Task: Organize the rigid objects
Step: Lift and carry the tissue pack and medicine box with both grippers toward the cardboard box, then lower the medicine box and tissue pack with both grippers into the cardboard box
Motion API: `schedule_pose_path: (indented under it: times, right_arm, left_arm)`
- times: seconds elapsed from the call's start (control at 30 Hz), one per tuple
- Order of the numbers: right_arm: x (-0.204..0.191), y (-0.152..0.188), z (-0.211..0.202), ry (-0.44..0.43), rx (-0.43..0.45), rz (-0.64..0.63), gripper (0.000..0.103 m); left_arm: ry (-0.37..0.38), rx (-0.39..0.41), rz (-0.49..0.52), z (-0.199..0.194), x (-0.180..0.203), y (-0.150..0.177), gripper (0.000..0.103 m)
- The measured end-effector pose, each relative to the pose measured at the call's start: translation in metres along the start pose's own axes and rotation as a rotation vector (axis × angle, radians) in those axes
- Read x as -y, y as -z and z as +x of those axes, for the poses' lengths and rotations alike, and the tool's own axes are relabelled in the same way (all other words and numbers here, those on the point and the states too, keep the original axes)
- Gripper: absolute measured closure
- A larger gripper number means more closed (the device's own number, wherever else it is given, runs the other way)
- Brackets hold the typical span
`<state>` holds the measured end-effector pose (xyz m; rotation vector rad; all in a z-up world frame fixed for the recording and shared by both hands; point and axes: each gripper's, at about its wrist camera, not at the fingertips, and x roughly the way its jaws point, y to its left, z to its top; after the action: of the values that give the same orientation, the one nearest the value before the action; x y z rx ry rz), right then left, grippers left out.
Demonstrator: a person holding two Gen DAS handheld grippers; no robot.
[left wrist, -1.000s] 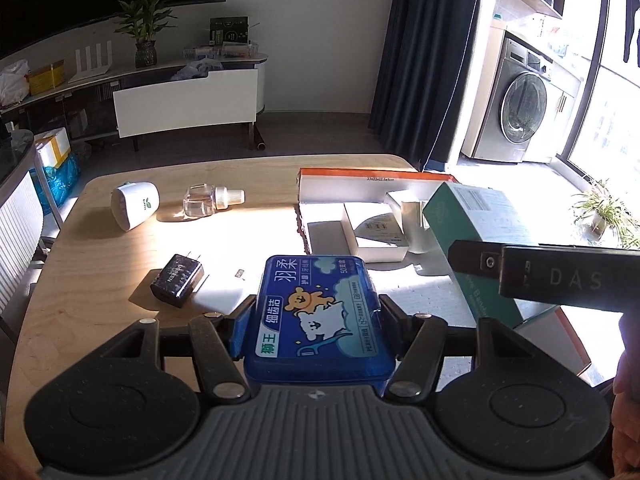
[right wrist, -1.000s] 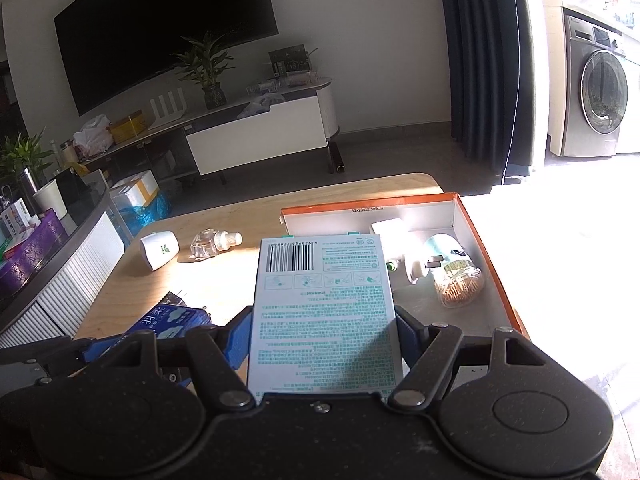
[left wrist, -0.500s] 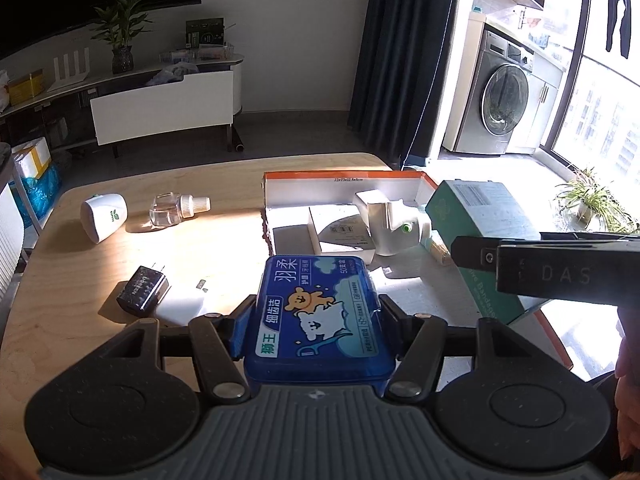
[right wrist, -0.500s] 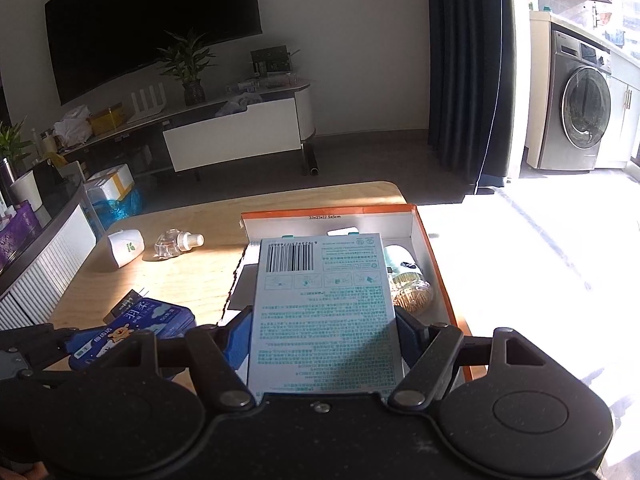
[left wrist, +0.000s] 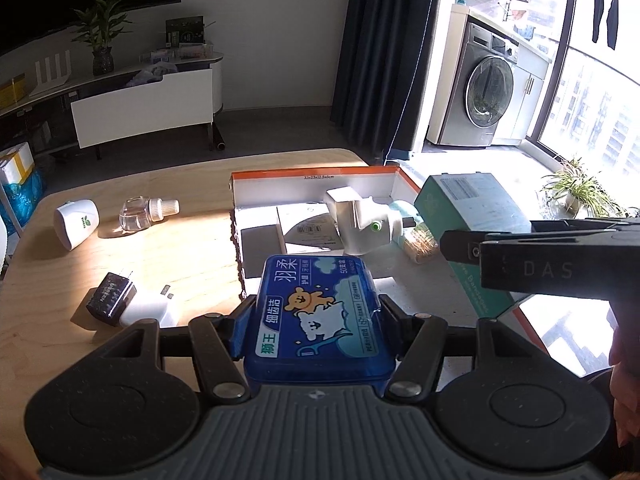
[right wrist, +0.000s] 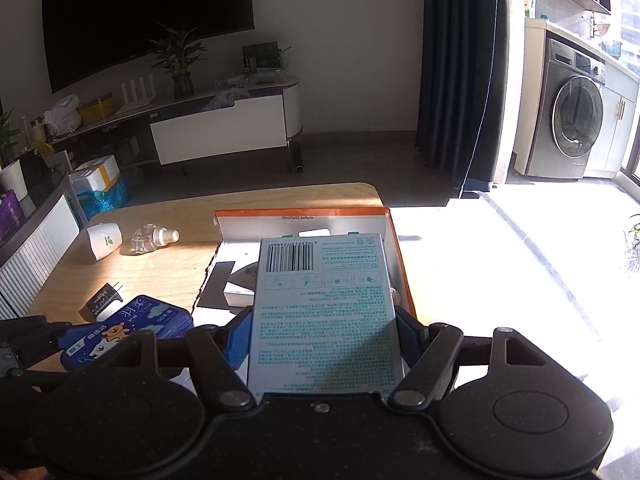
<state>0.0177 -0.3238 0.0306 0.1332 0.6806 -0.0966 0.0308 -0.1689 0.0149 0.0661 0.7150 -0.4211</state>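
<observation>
A sunlit wooden desk [left wrist: 192, 248] carries an orange-rimmed tray [left wrist: 316, 174] of small items. The left tongs [left wrist: 316, 312] are clamped on a blue case [left wrist: 316, 316], held just before the tray. The right tongs [right wrist: 324, 324] grip a pale box [right wrist: 324, 304] above the tray. A charger [left wrist: 110, 298], a cup [left wrist: 76, 224] and a bottle [left wrist: 146, 216] lie to the left.
</observation>
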Motion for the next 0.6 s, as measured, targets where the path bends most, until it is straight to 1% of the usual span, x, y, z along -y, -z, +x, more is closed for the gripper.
schedule_pose_path:
  times: [0.37,0.6]
  right_arm:
    - [0.011,-0.002,0.007,0.023,-0.012,-0.037,0.018]
    - [0.015,-0.003,0.014,0.028,-0.020,-0.034,0.018]
  left_arm:
    - [0.012,-0.012,0.011,0.011,0.010,-0.002,0.040]
    - [0.019,-0.017,0.017,0.018,0.014,-0.005,0.040]
